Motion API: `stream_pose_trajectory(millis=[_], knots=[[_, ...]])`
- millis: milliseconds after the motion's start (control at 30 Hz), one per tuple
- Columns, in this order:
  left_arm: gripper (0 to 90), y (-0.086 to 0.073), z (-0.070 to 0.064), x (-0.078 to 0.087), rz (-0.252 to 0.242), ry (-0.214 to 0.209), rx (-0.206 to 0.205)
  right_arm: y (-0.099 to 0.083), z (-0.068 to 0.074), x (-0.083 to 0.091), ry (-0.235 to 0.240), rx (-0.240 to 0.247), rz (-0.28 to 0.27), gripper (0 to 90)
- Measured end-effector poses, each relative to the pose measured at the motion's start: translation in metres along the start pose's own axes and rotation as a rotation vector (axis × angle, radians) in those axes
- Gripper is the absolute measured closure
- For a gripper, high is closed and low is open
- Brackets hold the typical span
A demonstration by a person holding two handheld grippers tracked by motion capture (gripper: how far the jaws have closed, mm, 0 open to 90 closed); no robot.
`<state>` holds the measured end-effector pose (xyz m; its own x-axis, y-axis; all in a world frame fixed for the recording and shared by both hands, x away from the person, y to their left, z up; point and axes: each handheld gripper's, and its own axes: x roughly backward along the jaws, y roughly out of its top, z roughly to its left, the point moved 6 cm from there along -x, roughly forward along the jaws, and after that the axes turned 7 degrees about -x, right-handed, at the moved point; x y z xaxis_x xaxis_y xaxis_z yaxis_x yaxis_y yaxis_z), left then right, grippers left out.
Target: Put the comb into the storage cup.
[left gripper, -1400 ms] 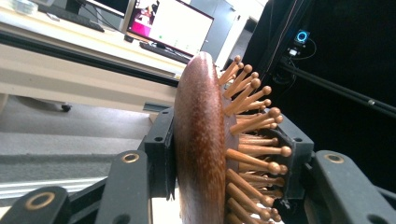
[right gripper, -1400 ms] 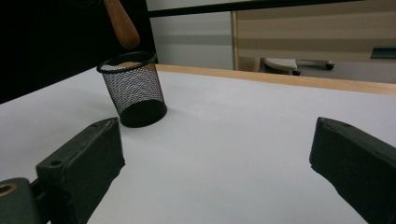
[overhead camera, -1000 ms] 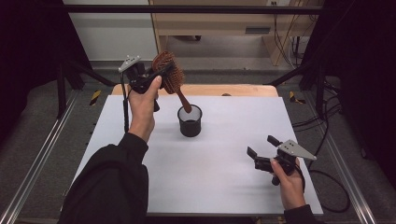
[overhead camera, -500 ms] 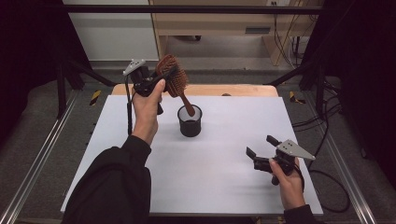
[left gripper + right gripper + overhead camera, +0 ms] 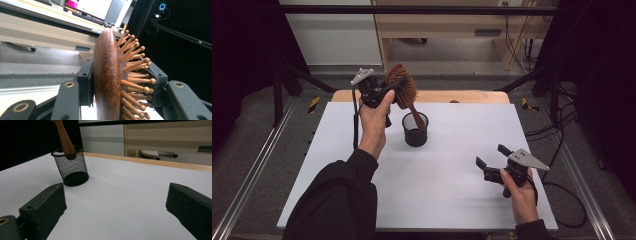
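A brown wooden hairbrush (image 5: 403,90) with peg bristles hangs tilted over a black mesh cup (image 5: 415,129) near the table's far middle. Its handle tip dips into the cup's mouth (image 5: 65,140). My left gripper (image 5: 384,91) is shut on the brush head, and in the left gripper view the head (image 5: 107,75) stands edge-on between the jaws. My right gripper (image 5: 492,159) rests open near the table's front right, held by a hand, with nothing between its jaws; from there the mesh cup (image 5: 70,166) lies ahead to the left.
The white table top (image 5: 452,165) has a wooden strip along its far edge (image 5: 472,96). Metal rails run along both sides on the floor. A cable trails from the right gripper off the table's right edge. A wooden desk stands beyond the table.
My left gripper has carried the brush slightly right and lower, and the handle tip now sits inside the cup's mouth. The right gripper has stayed in place.
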<state>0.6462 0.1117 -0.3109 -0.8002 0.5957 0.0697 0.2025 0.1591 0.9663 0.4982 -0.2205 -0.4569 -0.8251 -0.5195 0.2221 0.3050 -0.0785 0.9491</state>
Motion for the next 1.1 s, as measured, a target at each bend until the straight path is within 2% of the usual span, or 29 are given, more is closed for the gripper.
stream_pose_trajectory(millis=[400,1100], knots=[[50.7,-0.008,0.001,-0.006,0.014,-0.001,-0.001,-0.002,0.005,-0.005,0.006,0.049,0.023,3.3],[50.7,-0.023,0.004,-0.013,0.033,0.002,-0.003,-0.004,0.004,-0.006,0.009,0.048,0.033,3.5]])
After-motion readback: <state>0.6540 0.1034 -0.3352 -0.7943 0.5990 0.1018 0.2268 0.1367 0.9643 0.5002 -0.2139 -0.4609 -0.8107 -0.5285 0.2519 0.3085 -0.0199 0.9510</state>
